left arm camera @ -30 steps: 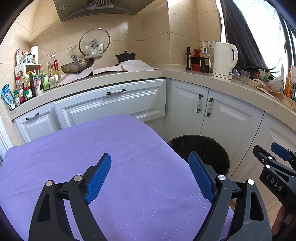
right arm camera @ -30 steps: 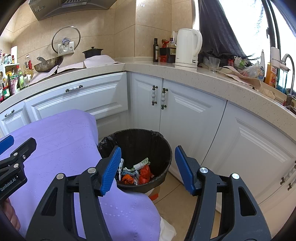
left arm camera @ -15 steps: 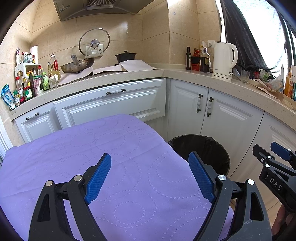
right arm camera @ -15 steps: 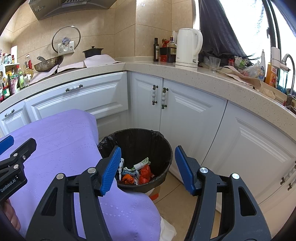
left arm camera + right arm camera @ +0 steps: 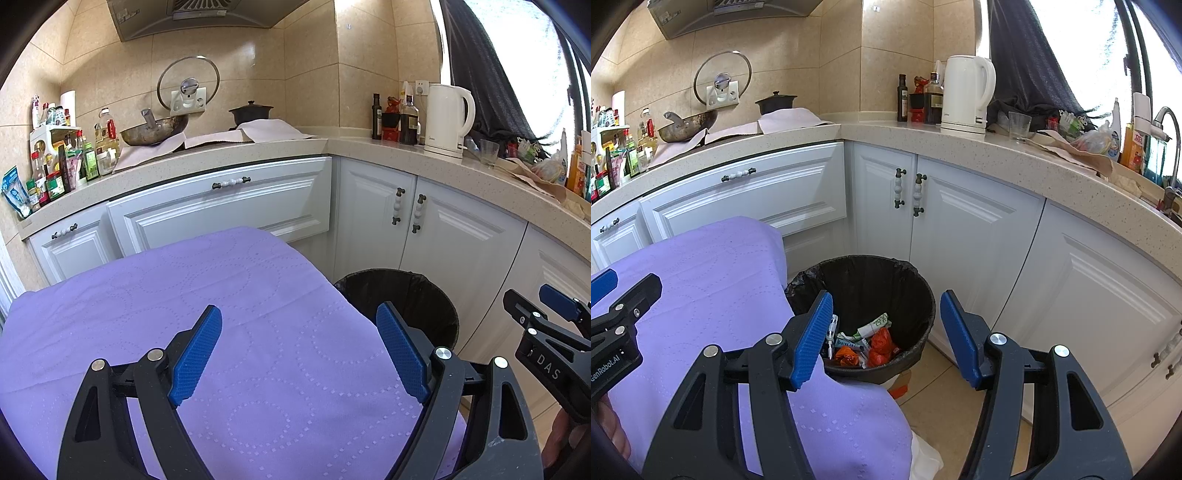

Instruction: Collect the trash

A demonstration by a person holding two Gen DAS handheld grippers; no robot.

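Observation:
A black lined trash bin [image 5: 916, 295] stands on the floor by the white corner cabinets; it also shows in the left wrist view [image 5: 424, 295]. Inside lie orange wrappers [image 5: 879, 347], a rolled green-and-white packet [image 5: 875, 325] and other scraps. My right gripper [image 5: 886, 328] is open and empty, held above and in front of the bin. My left gripper [image 5: 299, 347] is open and empty above the purple tablecloth [image 5: 184, 295]. No trash shows on the cloth.
The purple-covered table [image 5: 701, 288] stands left of the bin, its corner touching the rim. White cabinets [image 5: 960, 229] wrap behind. On the counter stand a white kettle [image 5: 966, 96], bottles [image 5: 923, 99], a wok [image 5: 155, 129] and a glass [image 5: 1019, 125].

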